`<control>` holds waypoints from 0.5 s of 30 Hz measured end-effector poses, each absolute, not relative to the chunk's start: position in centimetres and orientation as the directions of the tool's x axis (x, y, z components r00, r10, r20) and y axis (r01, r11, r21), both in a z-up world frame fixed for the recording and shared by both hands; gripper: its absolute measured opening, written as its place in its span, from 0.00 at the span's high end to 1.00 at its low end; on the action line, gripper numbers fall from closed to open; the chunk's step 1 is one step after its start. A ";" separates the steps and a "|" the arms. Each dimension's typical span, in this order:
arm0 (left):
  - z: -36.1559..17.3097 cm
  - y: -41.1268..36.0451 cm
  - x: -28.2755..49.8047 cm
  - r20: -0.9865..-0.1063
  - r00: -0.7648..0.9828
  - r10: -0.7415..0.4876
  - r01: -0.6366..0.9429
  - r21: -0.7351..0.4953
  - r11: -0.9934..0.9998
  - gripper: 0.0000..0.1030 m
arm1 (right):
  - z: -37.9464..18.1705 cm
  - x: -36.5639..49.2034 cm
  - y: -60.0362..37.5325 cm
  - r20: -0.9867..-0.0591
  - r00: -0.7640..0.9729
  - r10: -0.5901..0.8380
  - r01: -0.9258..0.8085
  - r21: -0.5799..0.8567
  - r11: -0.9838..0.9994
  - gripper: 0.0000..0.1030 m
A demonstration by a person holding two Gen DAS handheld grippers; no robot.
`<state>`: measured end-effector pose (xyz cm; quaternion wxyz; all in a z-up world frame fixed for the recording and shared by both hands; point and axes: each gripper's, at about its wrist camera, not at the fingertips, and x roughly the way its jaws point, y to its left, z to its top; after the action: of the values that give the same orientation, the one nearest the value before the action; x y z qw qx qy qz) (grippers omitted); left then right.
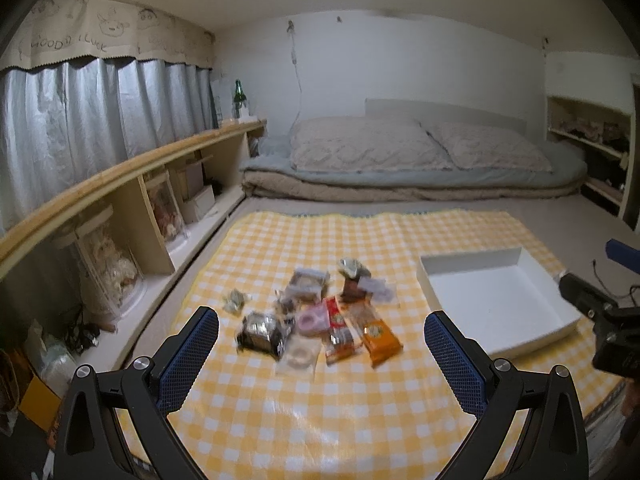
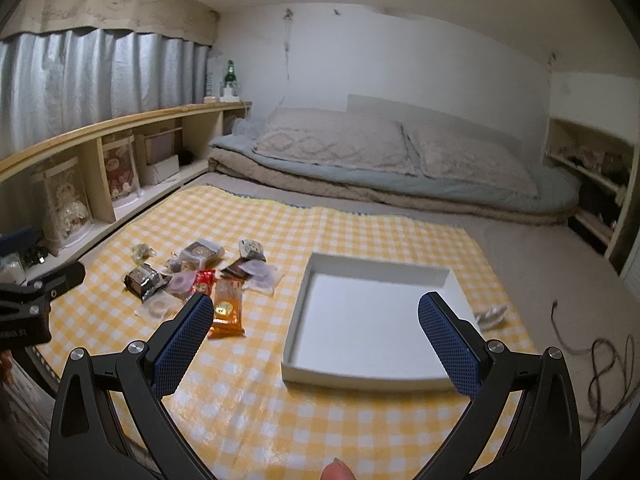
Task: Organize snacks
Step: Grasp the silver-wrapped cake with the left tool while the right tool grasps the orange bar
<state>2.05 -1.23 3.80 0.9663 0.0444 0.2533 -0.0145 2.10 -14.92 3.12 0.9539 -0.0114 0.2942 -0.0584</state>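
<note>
Currently: snack pile [image 1: 316,316] lies on checked mat [image 1: 280,408], far of L gripper [image 1: 321,354], nearer it than R gripper [image 2: 316,336]. White tray [image 2: 372,320], empty, sits right of pile, under R gripper. Both w/ fingers apart, holding nothing.

Seemingly a home bedroom: folded bedding [image 1: 400,176] with pillows [image 1: 360,146], curtains [image 1: 80,116], low wooden shelf [image 1: 132,168].

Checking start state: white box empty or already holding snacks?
Empty. The white box shows only bare floor inside; the snacks lie beside it.
</note>
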 end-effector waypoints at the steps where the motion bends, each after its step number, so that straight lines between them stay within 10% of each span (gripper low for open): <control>1: 4.3 -1.1 2.3 -0.483 0.875 -0.006 0.048 0.076 0.996 0.00 | 3.5 2.4 -14.9 -0.556 0.823 -0.112 0.094 -0.060 0.994 0.00; 15: 6.9 1.6 11.9 -0.496 0.865 0.072 -0.033 0.085 0.996 0.00 | 5.1 12.3 -15.2 -0.562 0.825 -0.061 0.013 -0.090 0.996 0.00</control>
<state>11.88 1.57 6.91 0.9650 0.0369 0.2582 0.0272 12.28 -15.18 5.05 0.9543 -0.0412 0.2954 -0.0193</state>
